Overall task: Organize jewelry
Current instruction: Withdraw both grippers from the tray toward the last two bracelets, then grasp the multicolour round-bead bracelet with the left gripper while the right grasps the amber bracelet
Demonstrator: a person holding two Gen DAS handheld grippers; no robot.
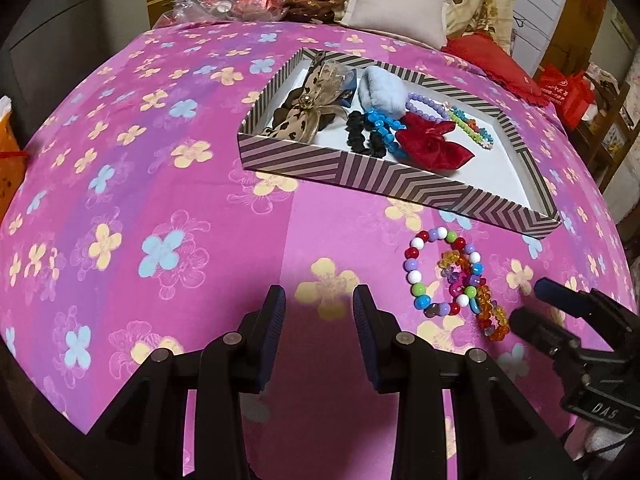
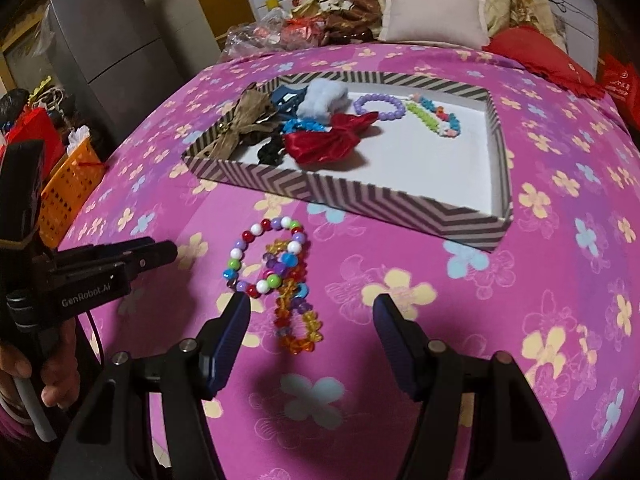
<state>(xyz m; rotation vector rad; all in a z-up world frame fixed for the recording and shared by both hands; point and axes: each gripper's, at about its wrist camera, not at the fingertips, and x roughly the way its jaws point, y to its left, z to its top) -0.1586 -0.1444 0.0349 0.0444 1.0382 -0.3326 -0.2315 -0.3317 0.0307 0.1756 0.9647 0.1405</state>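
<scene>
**Mia:** Bracelets first! Where are they?

**Ben:** A round-bead bracelet in many colours (image 2: 267, 255) lies on the pink bed cover with flowers (image 2: 500, 340), just in front of the striped shallow box (image 2: 360, 196); an orange and red clear-bead bracelet (image 2: 296, 320) lies touching it, and the two cross over each other.

**Mia:** What is in the box?

**Ben:** A red shiny bow (image 2: 328, 140), a purple bead bracelet (image 2: 380, 106), a green and blue flower-bead bracelet (image 2: 434, 118), a fluffy light blue hair tie (image 2: 324, 98), a blue bead bracelet (image 1: 382, 126), a black scrunchie (image 1: 362, 132), and a tan spotted bow (image 1: 312, 110); they sit bunched at the far and left part of the box; the near right part of its white floor is bare.

**Mia:** And the grabbers?

**Ben:** The right gripper (image 2: 311, 314) hangs over the two loose bracelets; its jaws are wide apart with the orange and red one between them; they hold nothing; the left gripper (image 1: 320, 300) is over the cover, left of the bracelets; its jaws are apart too, with nothing between them.

**Mia:** What else?

**Ben:** A cream pillow (image 2: 434, 12) and a red cloth (image 2: 536, 54) lie past the box; an orange basket (image 2: 68, 196) sits off the left edge.
</scene>
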